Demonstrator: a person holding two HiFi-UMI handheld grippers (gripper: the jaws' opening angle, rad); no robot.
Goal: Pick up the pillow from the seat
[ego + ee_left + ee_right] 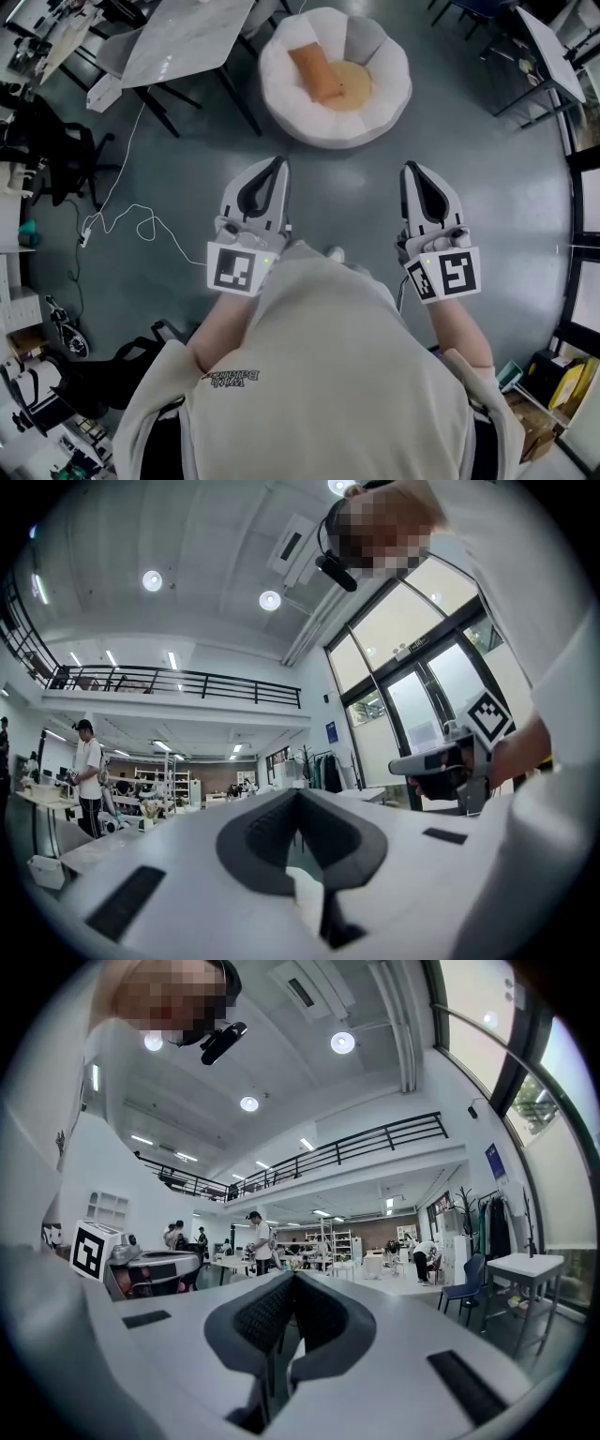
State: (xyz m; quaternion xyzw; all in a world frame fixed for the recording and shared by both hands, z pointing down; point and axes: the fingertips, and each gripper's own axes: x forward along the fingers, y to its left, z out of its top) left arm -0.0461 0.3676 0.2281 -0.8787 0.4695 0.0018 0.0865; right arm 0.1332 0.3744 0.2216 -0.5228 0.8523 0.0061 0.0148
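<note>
The right gripper [293,1274] is pointing into a big room, its jaws pressing together with nothing between them. Far off, a person [254,1237] is standing by tables [232,1262]. A blue chair [466,1290] is sitting beside a white table [527,1262].

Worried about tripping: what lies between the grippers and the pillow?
In the head view, only bare grey floor, then the puffy white rim of the seat; the pillow lies inside it.

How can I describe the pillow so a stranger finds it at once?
On the grey floor, beside the grey table, stands a round white seat. The pillow lies in it, left of the middle. It is the only orange oblong thing there; the seat's centre is paler yellow and round.
</note>
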